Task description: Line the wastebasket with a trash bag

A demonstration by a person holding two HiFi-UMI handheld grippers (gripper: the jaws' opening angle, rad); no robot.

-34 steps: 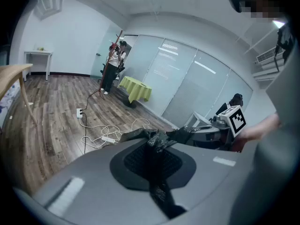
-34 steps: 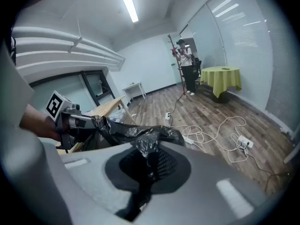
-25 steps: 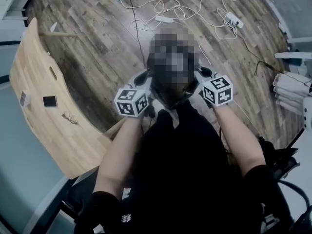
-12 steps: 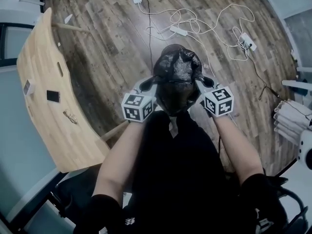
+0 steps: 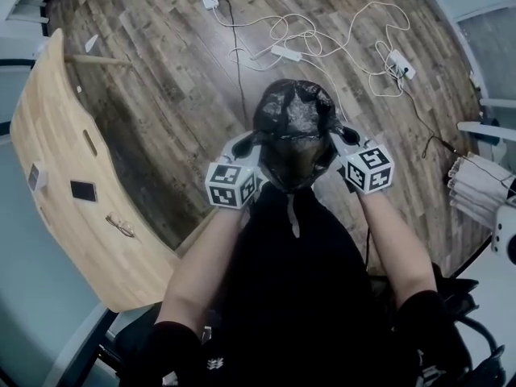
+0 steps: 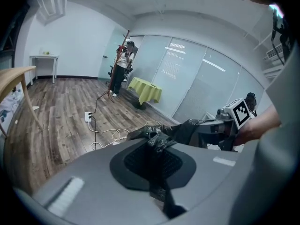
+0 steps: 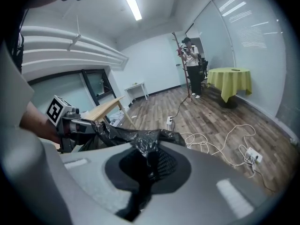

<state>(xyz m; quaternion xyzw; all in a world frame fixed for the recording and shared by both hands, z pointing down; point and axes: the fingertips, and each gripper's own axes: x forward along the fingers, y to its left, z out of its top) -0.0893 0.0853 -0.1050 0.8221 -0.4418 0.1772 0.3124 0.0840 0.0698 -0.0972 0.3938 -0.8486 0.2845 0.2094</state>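
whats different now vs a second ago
The left gripper and right gripper carried the bag together, slightly lower in the head view. Nothing was grabbed or let go: each stays shut on a bag edge, the bag held between them. Table and cables unchanged.

White cables (image 5: 282,32) cross the dark wood floor (image 5: 161,95) beside a pale table (image 5: 56,168).
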